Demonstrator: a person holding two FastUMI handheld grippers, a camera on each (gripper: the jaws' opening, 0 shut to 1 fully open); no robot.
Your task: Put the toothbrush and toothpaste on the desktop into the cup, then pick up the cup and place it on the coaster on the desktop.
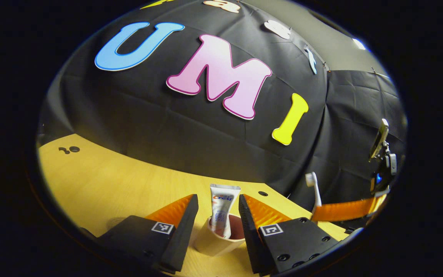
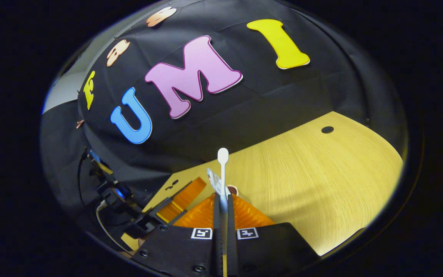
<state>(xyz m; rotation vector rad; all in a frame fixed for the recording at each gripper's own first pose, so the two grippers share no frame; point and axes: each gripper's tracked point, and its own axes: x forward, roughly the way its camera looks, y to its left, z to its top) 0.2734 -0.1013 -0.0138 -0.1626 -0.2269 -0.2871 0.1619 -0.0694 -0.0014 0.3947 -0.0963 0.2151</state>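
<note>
A beige cup [image 1: 215,242] stands on the wooden desktop [image 1: 102,181] with a white toothpaste tube [image 1: 223,209] upright inside it. My left gripper [image 1: 218,204] is open, one finger on each side of the cup. To the right, my right gripper [image 1: 346,209] holds a white toothbrush [image 1: 313,188], head up. In the right gripper view, my right gripper [image 2: 223,200] is shut on the toothbrush [image 2: 223,161], whose handle runs up between the fingers. Just beyond it are the tube's top [image 2: 214,180] and the cup's rim [image 2: 232,189]. The left gripper's finger [image 2: 183,200] shows at the left.
Small dark holes [image 1: 263,193] [image 2: 327,129] dot the desktop [image 2: 313,173]. A faint round shape [image 1: 115,222] lies on the wood left of my left gripper. A phone on a mount [image 1: 379,140] stands at the right against the black cloth wall.
</note>
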